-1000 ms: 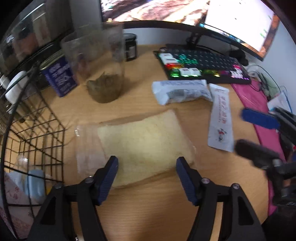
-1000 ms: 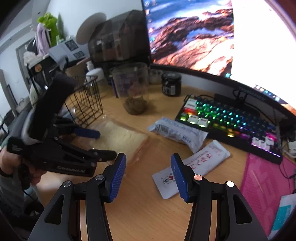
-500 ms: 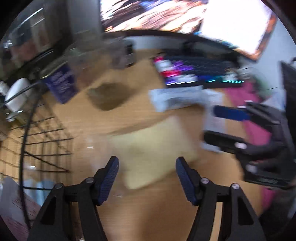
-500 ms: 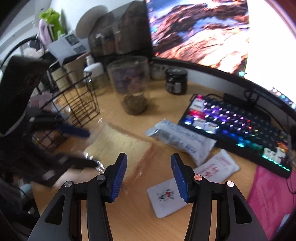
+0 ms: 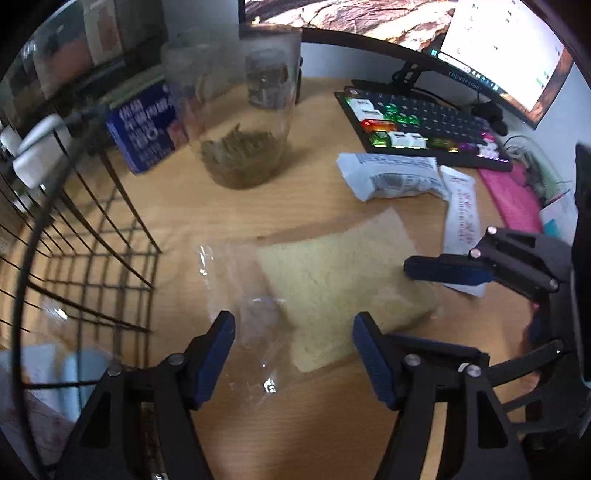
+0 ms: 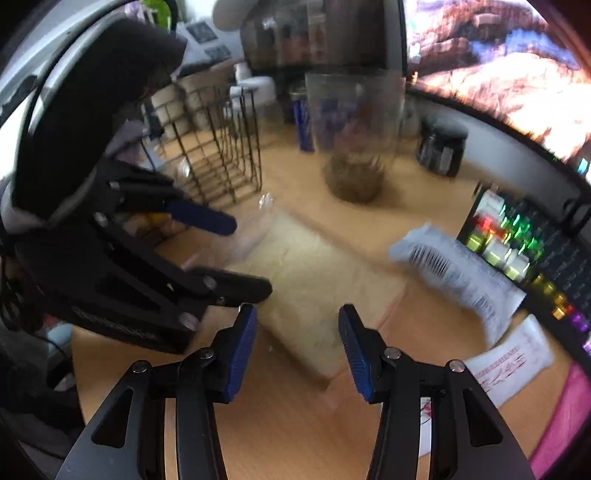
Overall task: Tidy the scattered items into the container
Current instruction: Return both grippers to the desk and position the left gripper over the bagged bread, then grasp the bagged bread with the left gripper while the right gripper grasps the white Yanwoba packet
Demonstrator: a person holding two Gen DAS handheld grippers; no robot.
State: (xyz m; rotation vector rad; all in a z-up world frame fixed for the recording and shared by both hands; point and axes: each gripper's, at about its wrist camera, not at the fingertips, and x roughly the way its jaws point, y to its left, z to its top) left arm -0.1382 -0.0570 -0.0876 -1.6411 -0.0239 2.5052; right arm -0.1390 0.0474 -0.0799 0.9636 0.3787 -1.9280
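Bagged bread slice [image 5: 332,273]: lies flat on my wooden desk [image 5: 295,424], sealed in a clear plastic bag whose empty end trails toward the basket; it sits between my two grippers.
Wire basket [image 5: 92,236]: black, on the desk just beside the bag's loose end, at the left of my left wrist view; pale packets show inside it, blurred.
Left gripper [image 5: 291,354]: mine, jaws spread wide, nothing between them; the blue pads sit low over the near edge of the bread and the crumpled plastic. I cannot tell whether they touch the bag.
Right gripper [image 6: 295,343]: mine, jaws apart and empty, pointed at the opposite edge of the bread; in the left wrist view one blue finger [image 5: 443,271] reaches over the slice's corner.
White printed packet [image 5: 391,179]: lies on the desk between the bread and the keyboard.
Slim white sachet [image 5: 461,218]: red print, just beside the printed packet, partly under my right gripper in the left wrist view.
Glass jar [image 5: 240,110]: clear, upright behind the bread, with greenish-brown dried matter at the bottom.
Dark jar [image 6: 441,147]: small, upright, near the monitor.
Blue box [image 5: 144,129]: behind the basket, beside the glass jar.
Keyboard [image 5: 424,125]: backlit in colours, under the monitor [image 5: 406,22].
Pink mat [image 5: 513,199]: at the desk's right side.
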